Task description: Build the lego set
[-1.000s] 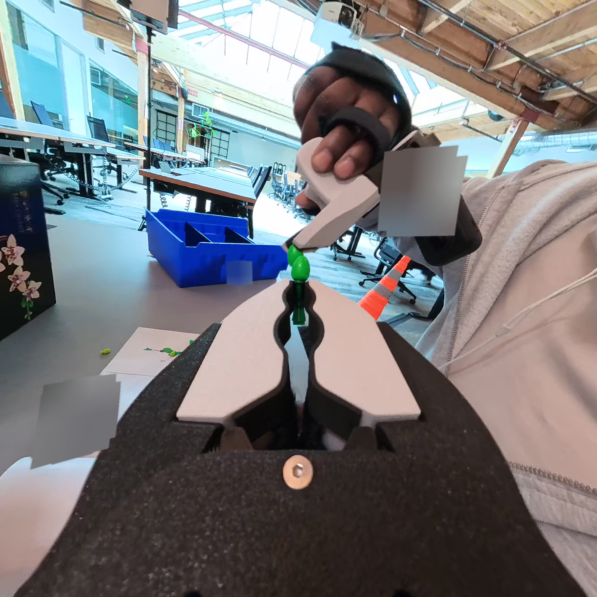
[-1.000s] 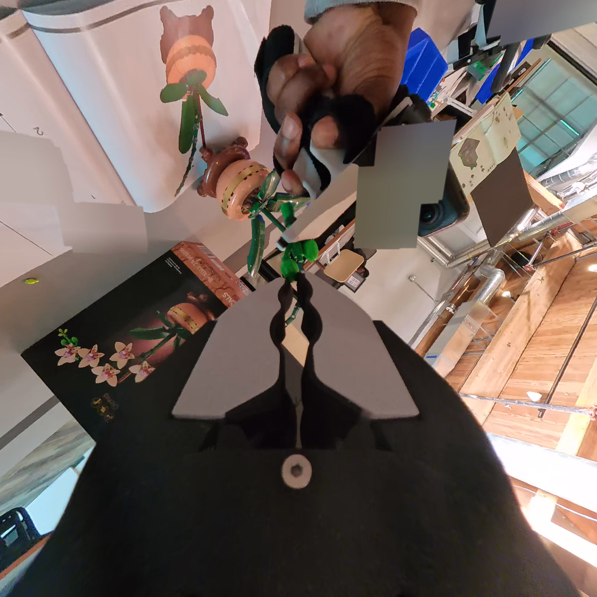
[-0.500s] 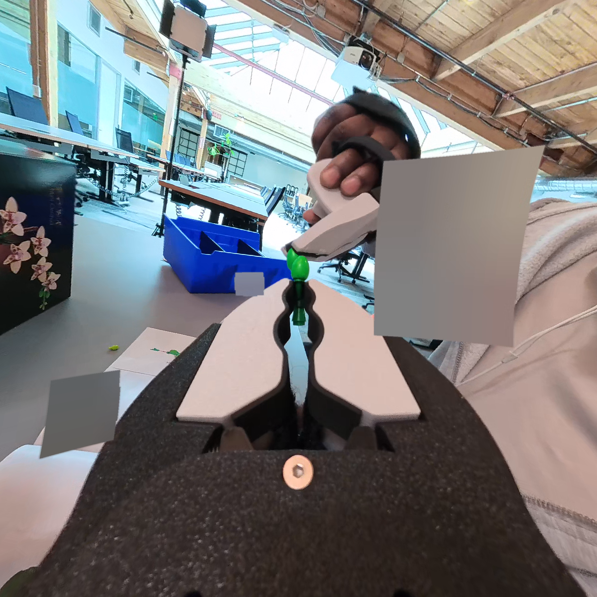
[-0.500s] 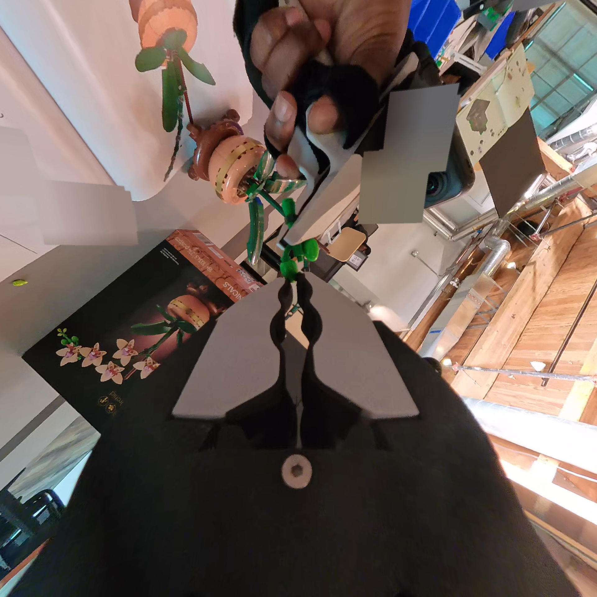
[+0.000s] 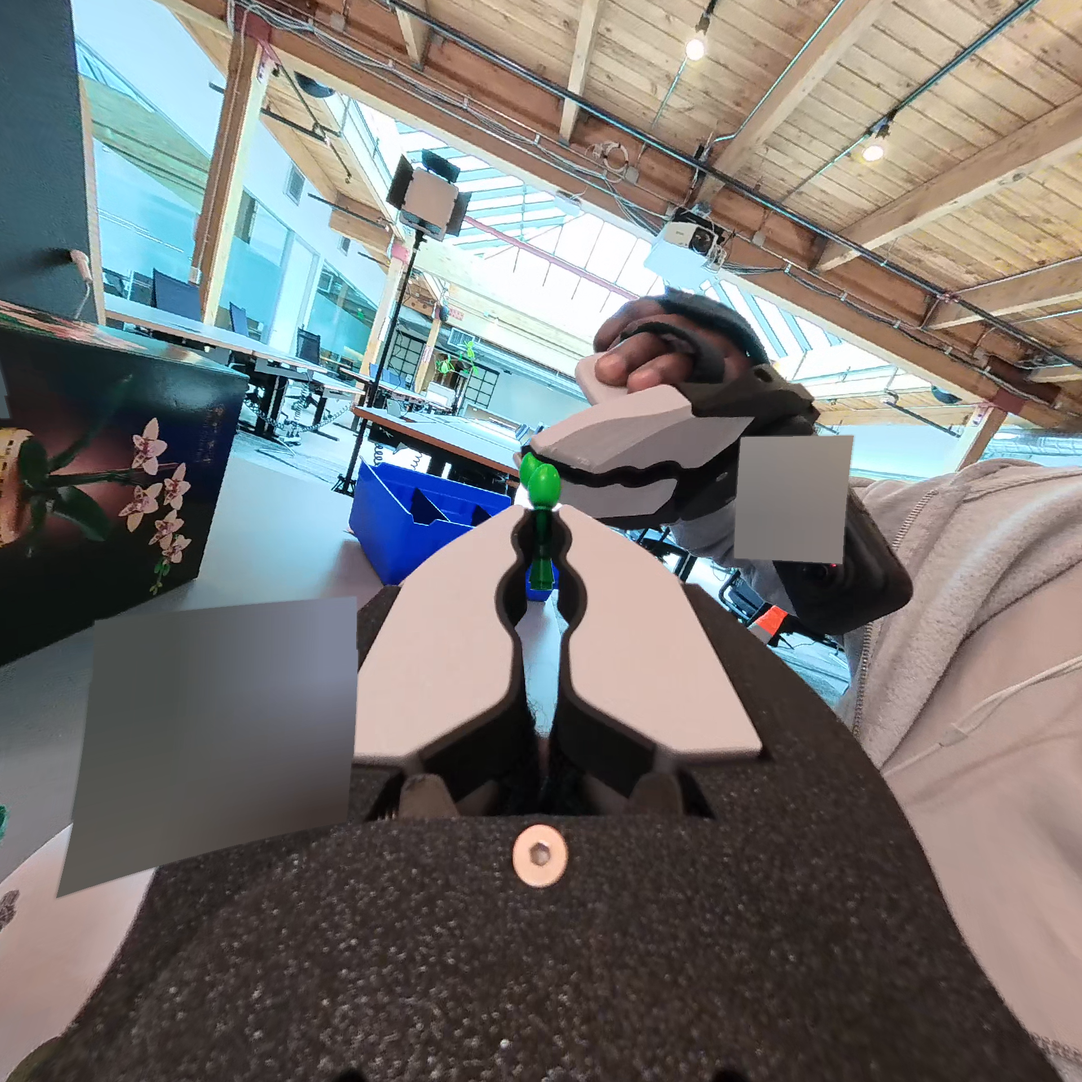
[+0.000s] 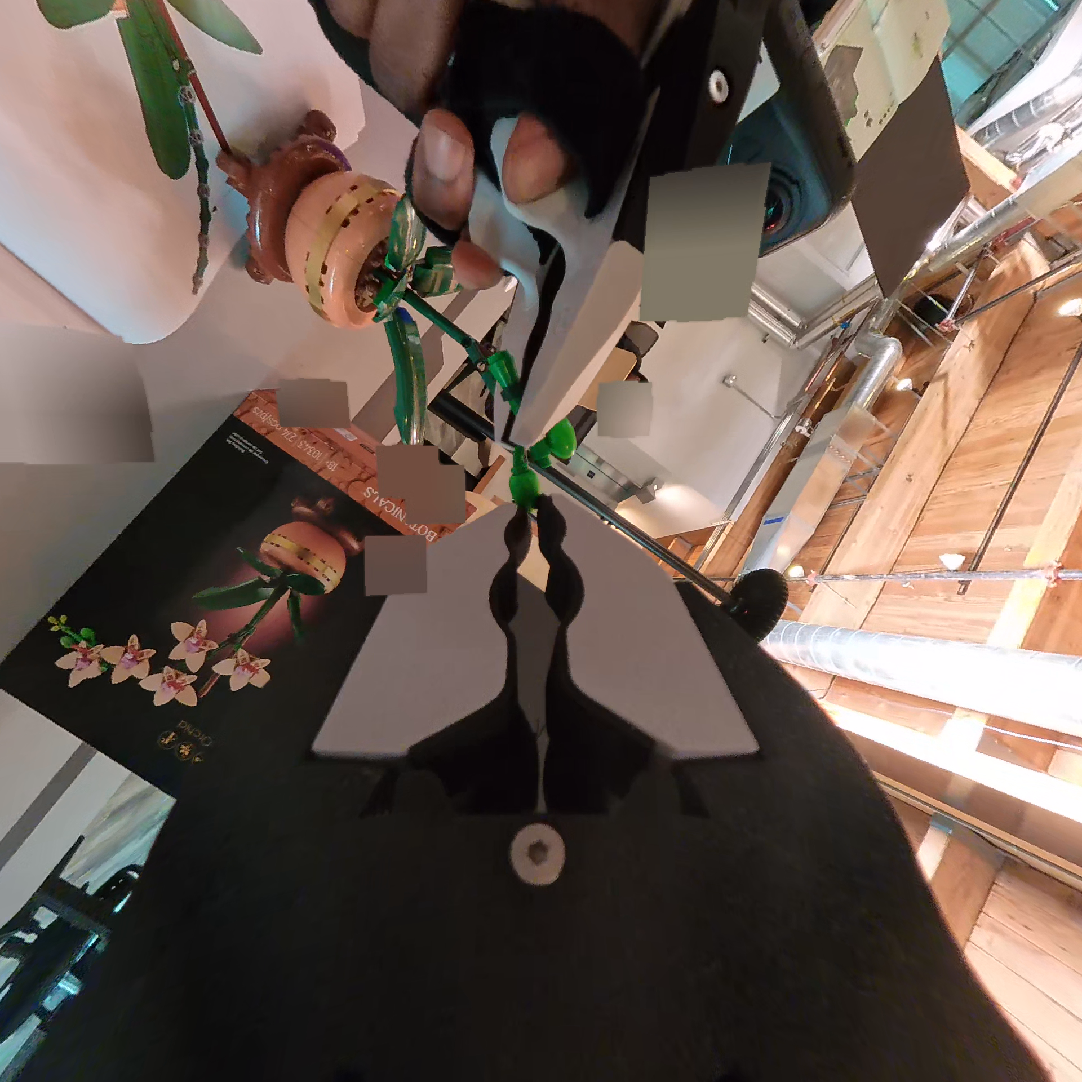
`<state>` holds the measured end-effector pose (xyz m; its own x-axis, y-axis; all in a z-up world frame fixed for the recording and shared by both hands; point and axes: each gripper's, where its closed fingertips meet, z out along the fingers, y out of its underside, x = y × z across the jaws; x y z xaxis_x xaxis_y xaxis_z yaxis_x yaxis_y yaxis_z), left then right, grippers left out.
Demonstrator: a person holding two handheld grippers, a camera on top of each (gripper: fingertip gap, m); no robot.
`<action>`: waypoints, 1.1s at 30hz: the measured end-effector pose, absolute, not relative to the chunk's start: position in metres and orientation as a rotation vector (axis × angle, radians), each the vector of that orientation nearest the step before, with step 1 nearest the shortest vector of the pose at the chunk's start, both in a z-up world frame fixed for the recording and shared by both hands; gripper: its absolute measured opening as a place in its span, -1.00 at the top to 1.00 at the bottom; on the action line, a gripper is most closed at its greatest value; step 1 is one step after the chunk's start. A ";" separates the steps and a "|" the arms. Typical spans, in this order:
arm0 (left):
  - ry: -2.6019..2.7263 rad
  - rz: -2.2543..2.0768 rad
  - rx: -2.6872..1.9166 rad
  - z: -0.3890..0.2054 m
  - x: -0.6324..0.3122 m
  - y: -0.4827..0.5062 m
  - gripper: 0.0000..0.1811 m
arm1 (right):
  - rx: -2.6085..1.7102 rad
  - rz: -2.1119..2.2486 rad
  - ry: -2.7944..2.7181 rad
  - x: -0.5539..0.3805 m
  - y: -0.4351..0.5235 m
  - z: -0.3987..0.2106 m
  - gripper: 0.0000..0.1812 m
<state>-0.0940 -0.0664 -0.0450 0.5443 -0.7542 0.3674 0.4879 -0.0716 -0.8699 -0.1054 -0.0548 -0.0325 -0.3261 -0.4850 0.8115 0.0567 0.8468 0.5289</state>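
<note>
Here the green stem is held upright between the narrowed jaws of the left gripper, its long axis along the fingers and its bright buds just above the tips. The right gripper is closed on one bud and meets the stem from the side, so both are equally near. Below, the flower pot stands on the desk, beside the dark box; a blue bin sits towards the far edge. An open office is seen behind.
</note>
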 end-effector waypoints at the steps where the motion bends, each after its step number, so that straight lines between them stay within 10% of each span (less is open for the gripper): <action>1: 0.261 -1.038 -1.279 -0.045 -0.095 -0.066 0.96 | 0.321 -0.567 -1.834 -0.106 -0.054 -0.033 0.96; 33: 0.174 -1.012 -1.339 -0.053 -0.102 -0.058 0.96 | 0.358 -0.732 -1.827 -0.111 -0.047 -0.045 0.96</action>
